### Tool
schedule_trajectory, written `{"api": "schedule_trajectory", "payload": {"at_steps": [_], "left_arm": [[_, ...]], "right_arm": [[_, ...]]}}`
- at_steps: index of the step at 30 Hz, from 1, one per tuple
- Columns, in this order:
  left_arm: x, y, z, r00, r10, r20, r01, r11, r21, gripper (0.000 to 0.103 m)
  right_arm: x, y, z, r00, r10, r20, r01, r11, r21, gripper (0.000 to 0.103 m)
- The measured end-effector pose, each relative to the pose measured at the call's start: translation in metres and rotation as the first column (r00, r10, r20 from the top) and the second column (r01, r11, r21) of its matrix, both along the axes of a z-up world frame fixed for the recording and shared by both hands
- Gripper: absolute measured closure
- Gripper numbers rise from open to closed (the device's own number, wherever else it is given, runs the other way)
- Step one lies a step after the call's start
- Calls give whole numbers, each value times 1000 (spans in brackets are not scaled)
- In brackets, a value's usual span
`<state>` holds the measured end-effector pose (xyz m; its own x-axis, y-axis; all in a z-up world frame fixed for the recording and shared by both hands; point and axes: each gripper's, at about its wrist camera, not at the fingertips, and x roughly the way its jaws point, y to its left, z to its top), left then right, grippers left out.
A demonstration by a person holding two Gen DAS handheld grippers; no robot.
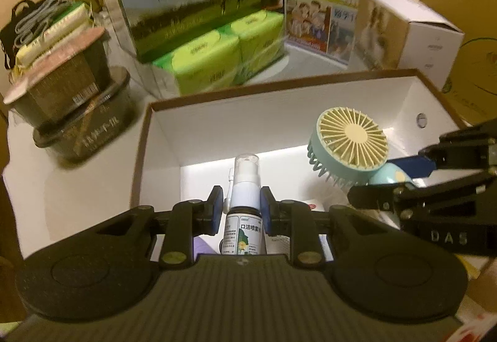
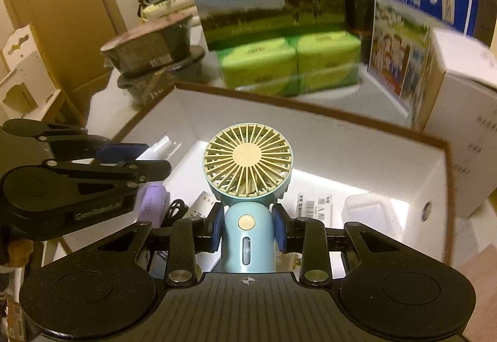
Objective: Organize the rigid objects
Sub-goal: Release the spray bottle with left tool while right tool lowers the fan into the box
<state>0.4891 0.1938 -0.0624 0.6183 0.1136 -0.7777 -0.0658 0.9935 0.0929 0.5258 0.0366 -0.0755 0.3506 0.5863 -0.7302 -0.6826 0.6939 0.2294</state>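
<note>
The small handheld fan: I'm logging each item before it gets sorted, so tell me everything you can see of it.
The light blue plastic handheld fan has a round head with a cream radial grille and hub, and a rounded handle with a cream button above a slot-shaped indicator. It stands upright, head up, over the open white box with brown rim. The right gripper is shut on its handle, blue pads pressing both sides.

The left hand-held gripper [image 1: 242,202] pinched a spray bottle [image 1: 244,211] upright over the open white box [image 1: 279,112], and the right hand-held gripper [image 1: 400,171] held a small fan [image 1: 349,140] near the box's right wall.
</note>
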Motion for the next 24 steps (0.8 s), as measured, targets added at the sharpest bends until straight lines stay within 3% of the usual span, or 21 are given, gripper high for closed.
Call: {"api": "schedule_trajectory", "payload": {"at_steps": [12,17,20,24], "left_arm": [[28,11,-28,999,31,-44,-31,999,15,80],[30,17,-28,997,52,-50,-52,999,-5,67],[28,18,-26,998,53,-46,-53,999,-4,61],[25,19,-23,998,53,-40,-53,999,-2,59]], "right_arm": [[21,9,-22,997,-43,-58,42,999,-12,69],[26,15,-26,996,-61,-63,60,998,-21,69],[24,14,-23,996,-77,-52,78,997,20,69],[23,13,-16,995,-78,-56,81,996,39,64]]}}
